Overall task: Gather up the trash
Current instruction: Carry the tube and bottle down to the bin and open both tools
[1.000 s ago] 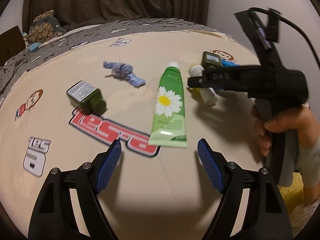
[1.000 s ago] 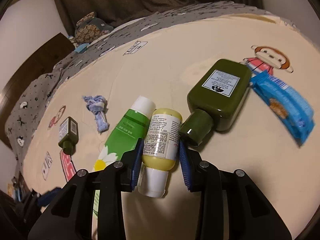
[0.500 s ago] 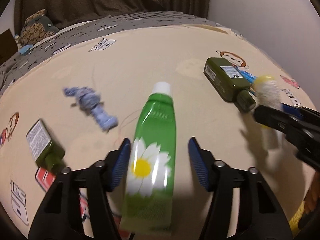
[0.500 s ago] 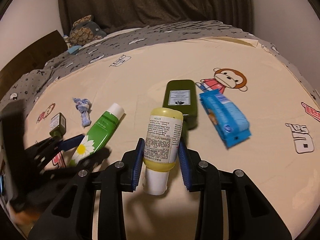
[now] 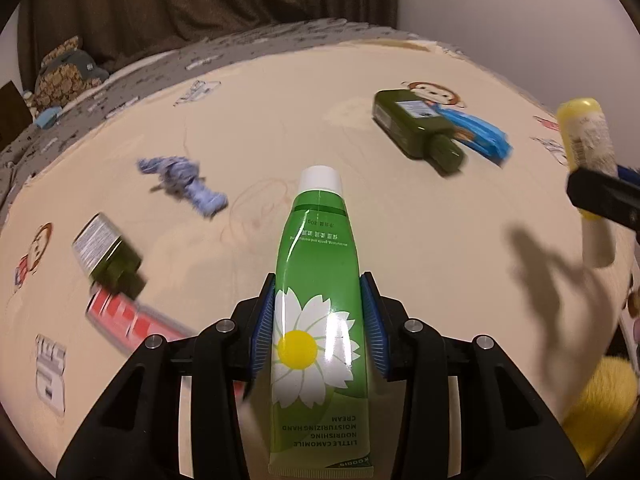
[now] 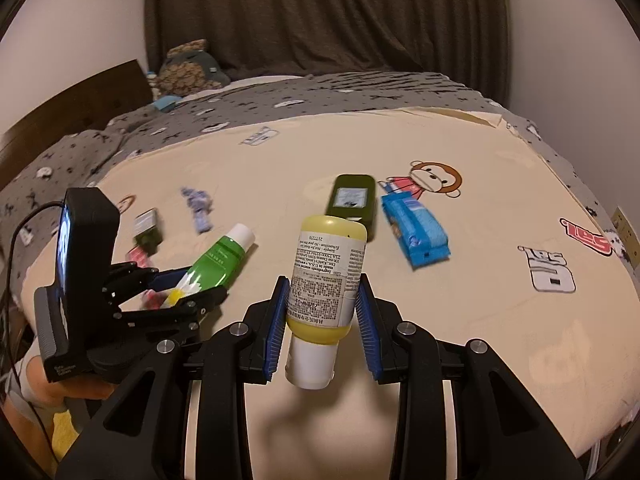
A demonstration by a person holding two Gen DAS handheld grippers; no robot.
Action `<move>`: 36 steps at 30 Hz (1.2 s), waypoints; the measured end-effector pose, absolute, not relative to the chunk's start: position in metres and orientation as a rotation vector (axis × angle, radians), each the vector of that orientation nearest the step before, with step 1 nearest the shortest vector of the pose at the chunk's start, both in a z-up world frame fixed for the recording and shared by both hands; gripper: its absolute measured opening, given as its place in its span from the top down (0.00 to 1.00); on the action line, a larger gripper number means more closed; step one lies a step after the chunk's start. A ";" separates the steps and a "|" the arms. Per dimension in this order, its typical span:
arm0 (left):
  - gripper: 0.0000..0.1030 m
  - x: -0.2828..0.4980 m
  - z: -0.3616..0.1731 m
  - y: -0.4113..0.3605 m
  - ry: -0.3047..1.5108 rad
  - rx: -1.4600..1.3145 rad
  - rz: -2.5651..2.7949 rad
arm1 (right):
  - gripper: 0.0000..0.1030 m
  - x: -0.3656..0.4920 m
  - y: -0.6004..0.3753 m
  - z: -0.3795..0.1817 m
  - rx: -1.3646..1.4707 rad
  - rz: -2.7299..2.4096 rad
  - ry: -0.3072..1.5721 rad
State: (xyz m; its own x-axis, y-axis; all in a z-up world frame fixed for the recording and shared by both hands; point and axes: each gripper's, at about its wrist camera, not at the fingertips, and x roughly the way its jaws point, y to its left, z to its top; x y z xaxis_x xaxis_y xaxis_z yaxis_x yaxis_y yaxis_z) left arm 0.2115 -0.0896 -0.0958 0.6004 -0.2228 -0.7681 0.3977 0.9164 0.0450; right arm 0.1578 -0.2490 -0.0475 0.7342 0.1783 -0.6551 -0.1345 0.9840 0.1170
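Bedsheet, cream, cartoon-printed, bearing scattered items.

Left gripper: jaws have just been closing, blue pads now pressed on both sides of green hand-cream tube, lower centre of left wrist view, white cap pointing away.

Right gripper: clamped on yellow bottle, lower centre of right wrist view, white cap toward camera, held clear of the sheet.

Large olive bottle, upper right of left view, touching blue packet.

Small olive bottle, left.

Crumpled blue scrap, upper left of centre.
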 end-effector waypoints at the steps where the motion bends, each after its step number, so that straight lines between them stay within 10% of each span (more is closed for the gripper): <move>1: 0.62 0.200 -0.092 -0.086 0.830 0.228 -0.361 | 0.67 0.151 -0.247 -0.046 0.060 0.183 0.722; 18: 0.62 0.027 -0.044 -0.014 0.671 0.201 -0.397 | 0.67 0.011 -0.210 -0.032 -0.012 0.330 0.640; 36: 0.62 -0.042 -0.157 0.010 1.004 0.107 -0.464 | 0.67 -0.032 -0.169 -0.153 0.072 0.410 0.991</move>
State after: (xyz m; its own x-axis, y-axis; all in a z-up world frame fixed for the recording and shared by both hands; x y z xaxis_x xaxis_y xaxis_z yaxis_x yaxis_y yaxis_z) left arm -0.0421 0.0098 -0.1569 0.4484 -0.3258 -0.8323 0.4229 0.8977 -0.1236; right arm -0.0321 -0.1688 -0.1532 0.4782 0.3677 -0.7976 -0.3026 0.9215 0.2434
